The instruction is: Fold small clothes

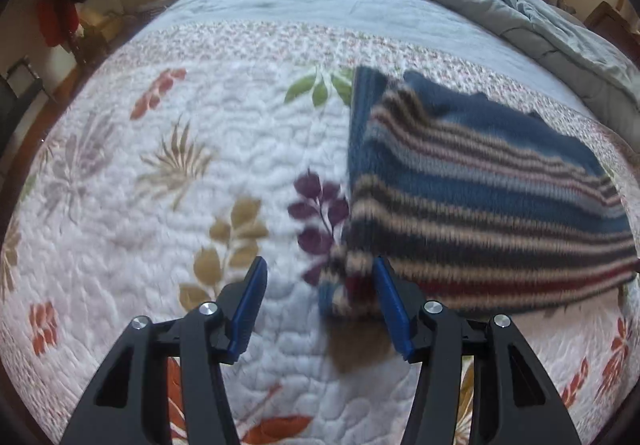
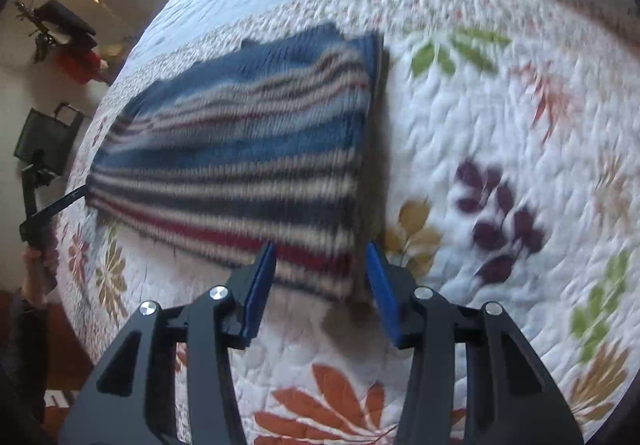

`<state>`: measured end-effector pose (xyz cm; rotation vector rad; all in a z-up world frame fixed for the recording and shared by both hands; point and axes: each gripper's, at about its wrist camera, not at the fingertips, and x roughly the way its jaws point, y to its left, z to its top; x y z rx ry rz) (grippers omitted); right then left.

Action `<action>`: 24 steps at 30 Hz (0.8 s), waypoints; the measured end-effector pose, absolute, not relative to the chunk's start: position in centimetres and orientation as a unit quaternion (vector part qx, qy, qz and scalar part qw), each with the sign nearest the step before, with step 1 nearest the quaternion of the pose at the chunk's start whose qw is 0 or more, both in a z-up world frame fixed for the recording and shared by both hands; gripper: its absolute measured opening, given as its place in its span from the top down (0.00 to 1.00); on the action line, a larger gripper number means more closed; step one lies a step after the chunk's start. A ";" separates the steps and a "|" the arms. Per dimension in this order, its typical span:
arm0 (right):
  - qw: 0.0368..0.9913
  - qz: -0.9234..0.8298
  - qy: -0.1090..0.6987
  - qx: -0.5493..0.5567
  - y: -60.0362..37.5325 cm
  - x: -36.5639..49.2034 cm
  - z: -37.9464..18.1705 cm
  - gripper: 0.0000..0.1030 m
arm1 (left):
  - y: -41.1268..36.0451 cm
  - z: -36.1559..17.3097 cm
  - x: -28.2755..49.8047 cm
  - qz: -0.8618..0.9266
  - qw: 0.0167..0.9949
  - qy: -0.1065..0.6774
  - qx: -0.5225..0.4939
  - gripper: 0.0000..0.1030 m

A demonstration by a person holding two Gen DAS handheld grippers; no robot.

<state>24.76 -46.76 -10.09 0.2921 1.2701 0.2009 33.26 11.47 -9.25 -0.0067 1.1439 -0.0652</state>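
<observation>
Striped sweater (image 1: 480,181) status: it lies folded flat on the bed quilt (image 1: 160,173), with layers stacked at its near edge.

Start at your left claw (image 1: 320,309). Its blue pads (image 1: 250,309) stand apart and grip nothing. The right-hand pad sits over the near left corner of the sweater, which reaches into the gap at 1 o'clock; whether the pad touches the knit cannot be told through the blur.

Check your right claw (image 2: 322,287). Its pads (image 2: 260,289) are likewise spread, with the near right corner of the striped sweater (image 2: 248,149) showing between them at 12 o'clock. No fabric appears pinched.

Moving outward, the right wrist view shows the sweater extending toward 10 o'clock, its far edge in plain blue knit. Your left hand (image 2: 38,265) appears at 8 o'clock in that view. A grey duvet (image 1: 520,5) is bunched at the head of the bed, at 1 o'clock in the left wrist view.

Progress assessment: at least one fold appears complete, since the garment forms a compact rectangle. A further fold or final smoothing may remain; no other small clothes are in view.
</observation>
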 end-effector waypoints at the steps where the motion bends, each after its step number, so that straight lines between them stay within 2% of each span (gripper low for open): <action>1: 0.786 0.092 0.595 0.141 -46.5 24.6 -10.8 0.54 | 11.2 -9.5 32.9 -0.036 0.839 0.543 -0.006 0.46; 6: 0.788 0.095 0.592 0.142 -44.9 24.5 -11.7 0.53 | 8.9 -10.3 32.8 -0.055 0.828 0.557 0.007 0.46; 7: 0.789 0.092 0.593 0.134 -44.6 24.7 -11.8 0.57 | 8.4 -10.5 33.1 -0.053 0.827 0.560 0.010 0.46; 8: 0.790 0.089 0.593 0.129 -44.5 24.9 -11.9 0.68 | 8.2 -10.9 33.3 -0.051 0.825 0.562 0.015 0.48; 9: 0.792 0.086 0.592 0.123 -44.4 25.0 -11.8 0.73 | 8.0 -11.0 33.5 -0.049 0.824 0.564 0.018 0.51; 11: 0.794 0.090 0.590 0.116 -44.3 25.1 -11.4 0.80 | 7.9 -11.2 33.6 -0.034 0.823 0.566 0.023 0.80; 13: 0.795 0.100 0.588 0.105 -44.2 24.7 -11.0 0.83 | 8.5 -11.1 33.7 -0.038 0.821 0.569 -0.002 0.85; 18: 0.800 0.112 0.581 0.099 -45.1 23.0 -9.5 0.88 | 9.9 -10.5 33.2 -0.040 0.820 0.570 -0.031 0.87; 22: 0.773 0.092 0.622 0.087 -45.3 22.9 -12.8 0.88 | 10.1 -12.6 33.5 -0.040 0.807 0.589 -0.023 0.87; 24: 0.777 0.094 0.617 0.083 -45.0 22.9 -12.7 0.88 | 9.8 -12.4 33.3 -0.043 0.810 0.584 -0.013 0.85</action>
